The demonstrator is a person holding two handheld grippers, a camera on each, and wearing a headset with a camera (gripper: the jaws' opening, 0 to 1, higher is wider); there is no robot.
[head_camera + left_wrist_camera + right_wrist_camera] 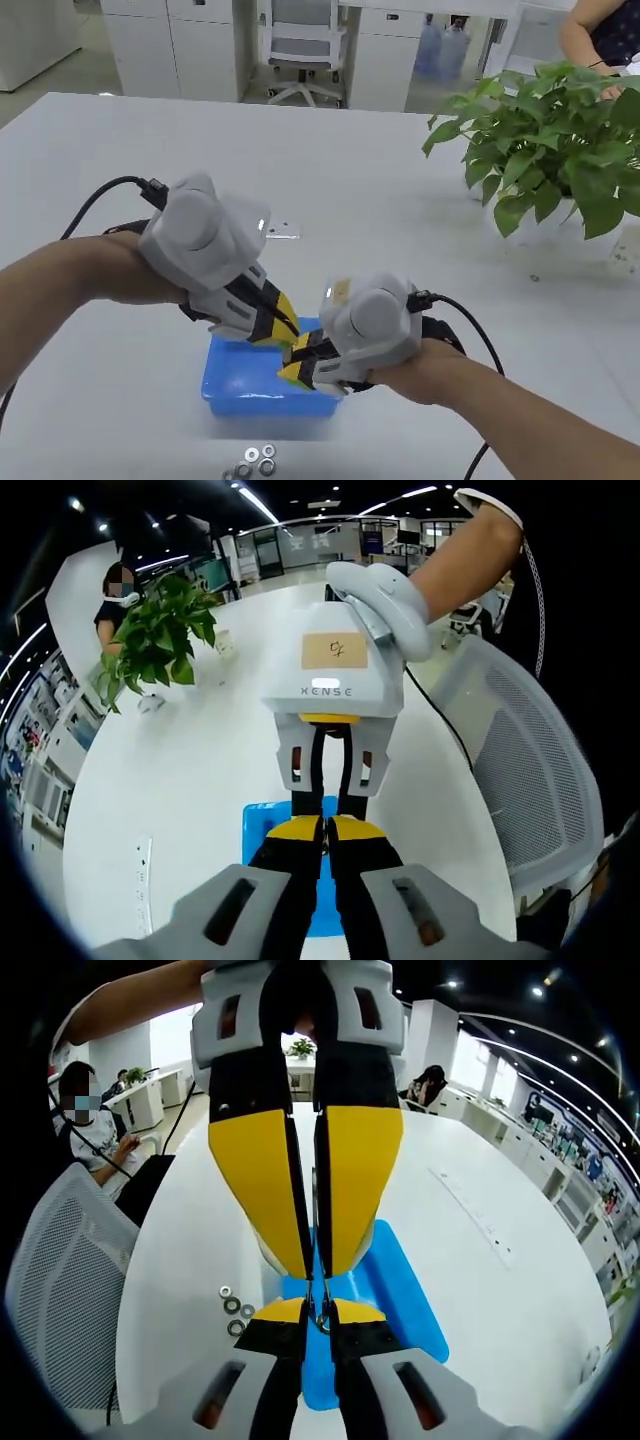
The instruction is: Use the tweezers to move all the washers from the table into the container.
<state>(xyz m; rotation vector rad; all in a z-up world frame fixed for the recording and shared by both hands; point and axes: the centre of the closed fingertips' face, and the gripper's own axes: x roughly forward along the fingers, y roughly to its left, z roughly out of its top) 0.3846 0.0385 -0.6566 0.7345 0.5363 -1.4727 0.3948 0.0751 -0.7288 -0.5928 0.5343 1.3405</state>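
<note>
Over the blue container (235, 385) my two grippers meet tip to tip. The left gripper (285, 325) comes from the left, the right gripper (295, 365) from the right. In the right gripper view, thin metal tweezers (313, 1295) run from between the left gripper's (312, 1265) yellow jaws down into my right gripper's (320, 1312) closed jaws, above the container (395, 1280). A small ring shape sits at that tip; I cannot tell if it is a washer. Several washers (255, 463) (233, 1313) lie on the table beside the container. The left gripper (322, 828) is shut, facing the right gripper (330, 808).
A potted plant (550, 150) stands at the back right of the white table. A small strip (282, 232) lies mid-table. A mesh chair (520, 770) is behind me, an office chair (300, 40) beyond the far edge, and a person (600, 30) at the far right.
</note>
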